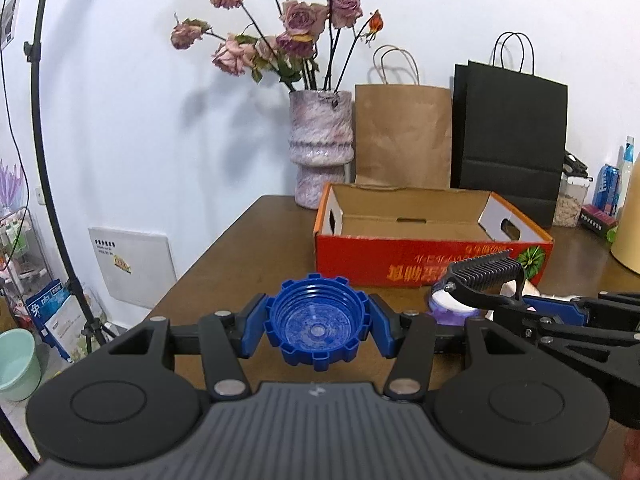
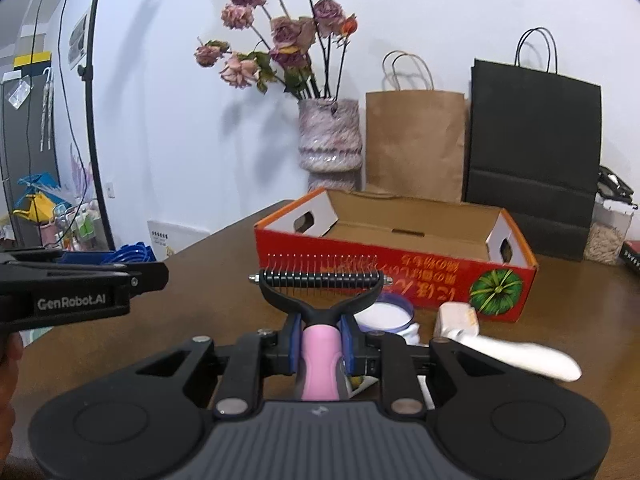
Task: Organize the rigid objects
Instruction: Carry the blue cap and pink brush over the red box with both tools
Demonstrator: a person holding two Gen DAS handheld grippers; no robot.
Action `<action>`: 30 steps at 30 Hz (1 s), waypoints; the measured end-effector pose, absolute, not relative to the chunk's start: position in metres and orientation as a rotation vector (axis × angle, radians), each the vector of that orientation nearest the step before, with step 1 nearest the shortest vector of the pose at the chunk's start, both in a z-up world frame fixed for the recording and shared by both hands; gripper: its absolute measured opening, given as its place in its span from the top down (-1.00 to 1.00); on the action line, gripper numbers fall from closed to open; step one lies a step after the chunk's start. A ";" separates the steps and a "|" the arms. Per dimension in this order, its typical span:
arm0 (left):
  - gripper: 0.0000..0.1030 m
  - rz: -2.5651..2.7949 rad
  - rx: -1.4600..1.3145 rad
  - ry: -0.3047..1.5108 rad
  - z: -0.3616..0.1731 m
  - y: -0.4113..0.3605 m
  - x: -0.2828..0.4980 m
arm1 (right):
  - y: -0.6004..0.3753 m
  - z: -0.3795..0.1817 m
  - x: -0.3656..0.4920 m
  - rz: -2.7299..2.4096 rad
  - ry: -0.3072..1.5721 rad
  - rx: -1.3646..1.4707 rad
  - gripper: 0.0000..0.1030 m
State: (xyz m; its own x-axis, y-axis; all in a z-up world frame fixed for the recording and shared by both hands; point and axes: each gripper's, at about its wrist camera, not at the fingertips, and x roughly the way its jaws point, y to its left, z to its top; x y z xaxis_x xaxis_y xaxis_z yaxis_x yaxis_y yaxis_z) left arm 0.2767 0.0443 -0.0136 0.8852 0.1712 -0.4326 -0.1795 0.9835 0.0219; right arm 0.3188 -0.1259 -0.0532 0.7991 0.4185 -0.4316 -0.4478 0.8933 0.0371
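Observation:
My left gripper [image 1: 318, 326] is shut on a large blue ridged cap [image 1: 318, 320], its hollow side facing the camera, held above the brown table [image 1: 224, 264]. My right gripper [image 2: 320, 344] is shut on the pink handle of a pet comb [image 2: 320, 280], whose black toothed head stands upright in front of the pads. The comb [image 1: 484, 274] and right gripper show at the right of the left wrist view. An open red cardboard box [image 1: 432, 236], empty inside, lies on the table just beyond both grippers.
A white lid with a purple rim [image 2: 386, 316] and a white-handled tool [image 2: 516, 350] lie on the table before the box. Behind the box stand a vase of dried roses [image 1: 320, 148], a brown paper bag [image 1: 402, 136] and a black bag [image 1: 510, 140]. A light stand [image 1: 44, 152] rises at left.

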 end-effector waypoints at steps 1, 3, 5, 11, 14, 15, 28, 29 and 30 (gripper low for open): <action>-0.06 0.182 -0.017 0.443 -0.011 0.042 0.279 | -0.128 -0.051 0.321 0.462 0.443 -0.067 0.61; -0.06 0.178 -0.014 0.435 -0.007 0.038 0.284 | -0.131 -0.046 0.324 0.457 0.433 -0.065 0.61; -0.06 0.175 -0.012 0.427 -0.004 0.035 0.289 | -0.133 -0.042 0.327 0.450 0.423 -0.061 0.61; -0.06 0.166 -0.012 0.407 0.005 0.026 0.308 | -0.141 -0.034 0.338 0.431 0.400 -0.042 0.61; -0.06 0.163 -0.013 0.398 0.008 0.023 0.316 | -0.145 -0.031 0.345 0.420 0.391 -0.035 0.61; -0.06 0.162 -0.012 0.394 0.010 0.022 0.319 | -0.146 -0.030 0.348 0.418 0.388 -0.030 0.61; -0.06 0.172 -0.029 0.387 0.011 0.011 0.364 | -0.156 -0.028 0.389 0.370 0.360 -0.009 0.61; -0.06 0.173 -0.030 0.386 0.011 0.011 0.367 | -0.156 -0.028 0.392 0.369 0.358 -0.011 0.61; -0.06 0.177 -0.031 0.384 0.011 0.010 0.372 | -0.156 -0.027 0.396 0.369 0.358 -0.015 0.61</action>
